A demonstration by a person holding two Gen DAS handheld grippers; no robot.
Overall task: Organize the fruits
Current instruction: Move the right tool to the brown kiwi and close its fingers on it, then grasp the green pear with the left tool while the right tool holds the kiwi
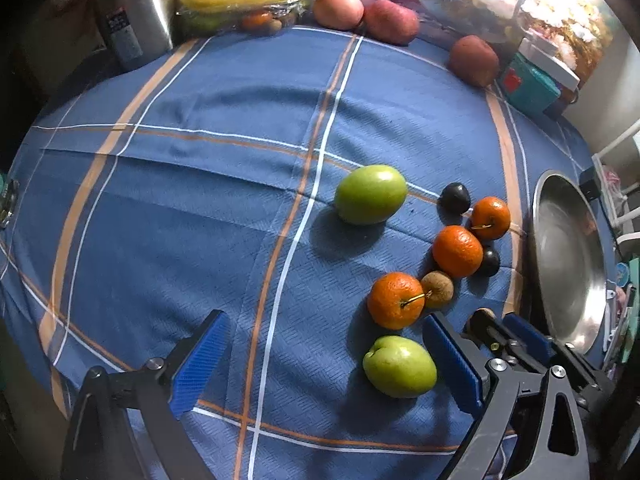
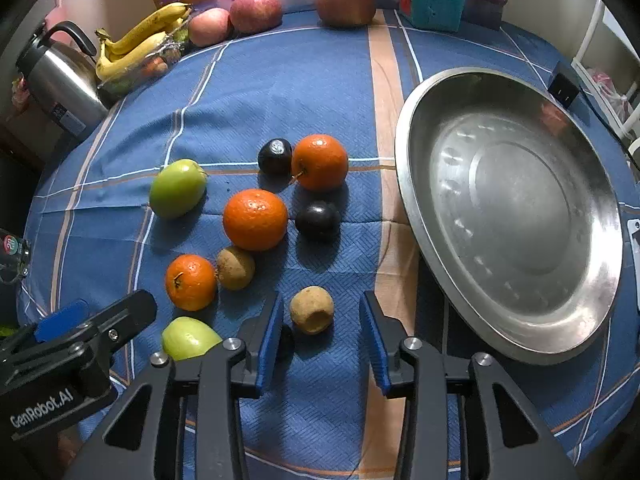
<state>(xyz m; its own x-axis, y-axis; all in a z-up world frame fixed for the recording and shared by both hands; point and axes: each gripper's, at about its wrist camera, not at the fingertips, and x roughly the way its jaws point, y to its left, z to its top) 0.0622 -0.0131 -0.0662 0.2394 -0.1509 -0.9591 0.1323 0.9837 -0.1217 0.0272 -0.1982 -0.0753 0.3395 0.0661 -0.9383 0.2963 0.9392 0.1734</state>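
Observation:
Loose fruit lies on a blue plaid tablecloth (image 2: 312,92). My right gripper (image 2: 320,320) is open, its blue pads on either side of a small brown fruit (image 2: 311,309), not touching it. Ahead lie three oranges (image 2: 255,219), two dark plums (image 2: 318,219), another brown fruit (image 2: 235,267) and two green fruits (image 2: 177,188). A steel bowl (image 2: 508,208) stands empty to the right. My left gripper (image 1: 324,356) is open, with a green fruit (image 1: 399,366) just inside its right pad. An orange (image 1: 396,300) sits just beyond.
At the back of the table are bananas (image 2: 136,46), three red apples (image 2: 256,12), a steel kettle (image 2: 60,80) at the left, a teal box (image 2: 430,0) and a flower picture. A small black block (image 2: 562,88) sits behind the bowl.

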